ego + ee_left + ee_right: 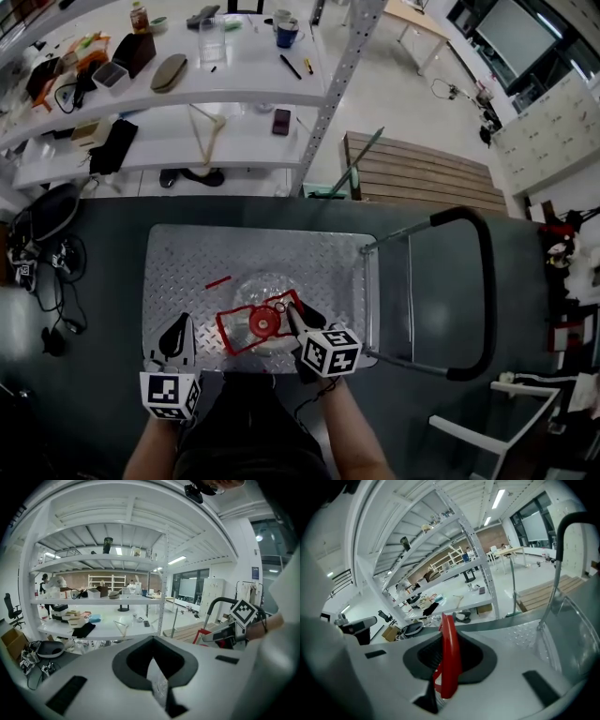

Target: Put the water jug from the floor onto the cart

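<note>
The clear water jug, with a red cap and a red carry handle, stands on the cart's metal deck near its front edge. My right gripper is shut on that handle; in the right gripper view the red handle stands upright between the pads of that gripper. My left gripper hangs over the deck's front left corner, left of the jug and apart from it. In its own view the left gripper looks shut with nothing in it.
The cart's black push handle arches at the right. A white shelving unit with several items stands behind the cart. A wooden pallet lies at back right. A bag and cables lie on the floor at left.
</note>
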`<action>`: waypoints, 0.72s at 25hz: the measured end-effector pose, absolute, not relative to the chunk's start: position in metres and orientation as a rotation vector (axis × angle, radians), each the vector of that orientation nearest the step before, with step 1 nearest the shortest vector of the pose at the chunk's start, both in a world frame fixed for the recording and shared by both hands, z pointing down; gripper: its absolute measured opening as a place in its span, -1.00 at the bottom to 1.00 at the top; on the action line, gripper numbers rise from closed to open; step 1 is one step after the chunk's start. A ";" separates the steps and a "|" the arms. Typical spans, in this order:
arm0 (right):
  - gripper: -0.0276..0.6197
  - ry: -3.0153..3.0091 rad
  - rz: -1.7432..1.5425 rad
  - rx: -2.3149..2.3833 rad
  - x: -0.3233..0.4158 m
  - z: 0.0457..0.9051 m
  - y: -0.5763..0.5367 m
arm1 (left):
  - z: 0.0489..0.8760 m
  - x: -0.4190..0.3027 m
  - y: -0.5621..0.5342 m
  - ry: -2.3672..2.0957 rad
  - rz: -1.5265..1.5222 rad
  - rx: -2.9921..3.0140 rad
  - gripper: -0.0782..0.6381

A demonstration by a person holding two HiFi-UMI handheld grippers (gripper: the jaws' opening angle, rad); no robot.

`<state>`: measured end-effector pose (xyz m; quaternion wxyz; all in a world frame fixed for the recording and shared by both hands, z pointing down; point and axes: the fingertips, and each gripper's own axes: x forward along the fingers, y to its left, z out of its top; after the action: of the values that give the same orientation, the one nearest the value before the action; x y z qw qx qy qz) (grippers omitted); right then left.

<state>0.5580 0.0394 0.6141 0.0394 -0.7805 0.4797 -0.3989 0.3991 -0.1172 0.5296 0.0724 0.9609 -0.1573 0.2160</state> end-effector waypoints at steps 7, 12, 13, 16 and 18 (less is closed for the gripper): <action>-0.77 1.332 -1.235 -2.476 0.590 0.626 0.065 | 0.547 0.400 -0.116 -0.464 0.686 2.861 -0.77; -0.77 1.216 -1.246 -2.488 0.605 0.633 0.089 | 0.549 0.401 -0.113 -0.461 0.689 2.852 -0.77; -0.77 1.197 -1.242 -2.489 0.606 0.634 0.093 | 0.548 0.401 -0.112 -0.458 0.688 2.855 -0.77; -0.77 1.155 -1.228 -2.490 0.610 0.637 0.101 | 0.548 0.400 -0.109 -0.451 0.685 2.855 -0.77; -0.77 1.135 -1.219 -2.500 0.610 0.639 0.103 | 0.548 0.398 -0.105 -0.441 0.683 2.851 -0.77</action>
<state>0.6105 0.1033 0.6387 0.0688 -0.8303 0.3769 -0.4047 0.3979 -0.1051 0.5478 0.0885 0.9579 -0.1482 0.2295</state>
